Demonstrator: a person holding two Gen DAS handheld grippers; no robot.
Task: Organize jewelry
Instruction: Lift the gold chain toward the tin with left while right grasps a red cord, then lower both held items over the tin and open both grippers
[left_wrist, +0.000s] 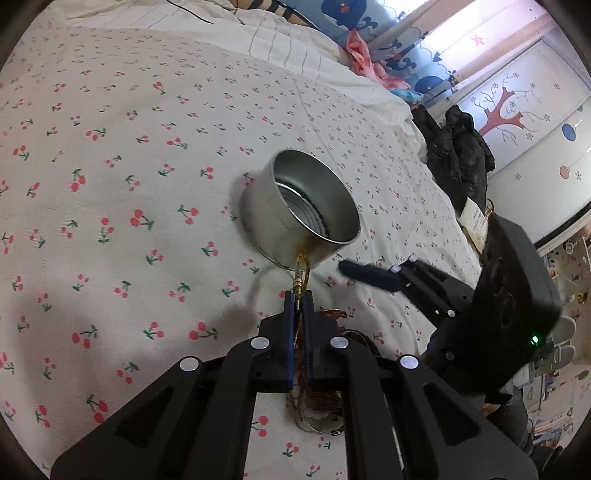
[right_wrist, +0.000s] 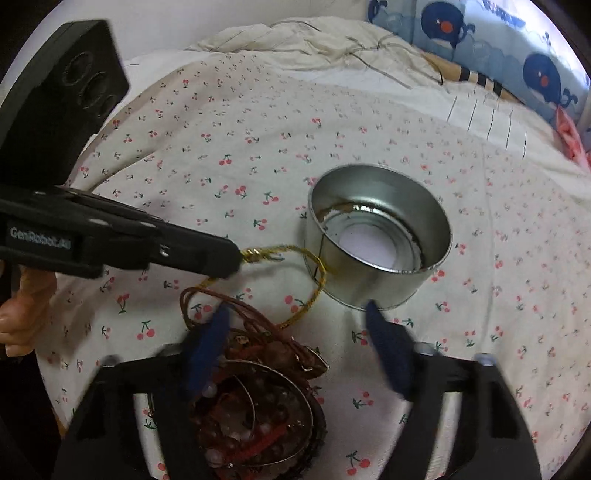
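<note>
An open round metal tin (left_wrist: 310, 210) stands on the cherry-print bedsheet; it also shows in the right wrist view (right_wrist: 380, 236). My left gripper (left_wrist: 298, 299) is shut on a gold twisted bracelet (left_wrist: 301, 271), held just in front of the tin's near wall. In the right wrist view the left gripper (right_wrist: 236, 258) holds the gold bracelet (right_wrist: 314, 291), whose loop hangs against the tin's side. My right gripper (right_wrist: 295, 314) is open and empty above a pile of brown bead and cord jewelry (right_wrist: 255, 398). The right gripper also shows in the left wrist view (left_wrist: 354, 271).
The cherry-print sheet (left_wrist: 110, 184) covers the bed. A rumpled white quilt (right_wrist: 295, 40) and whale-print pillow (right_wrist: 517, 48) lie at the far end. Black clothing (left_wrist: 458, 151) hangs by the bed's right edge, near a decorated wardrobe (left_wrist: 524, 110).
</note>
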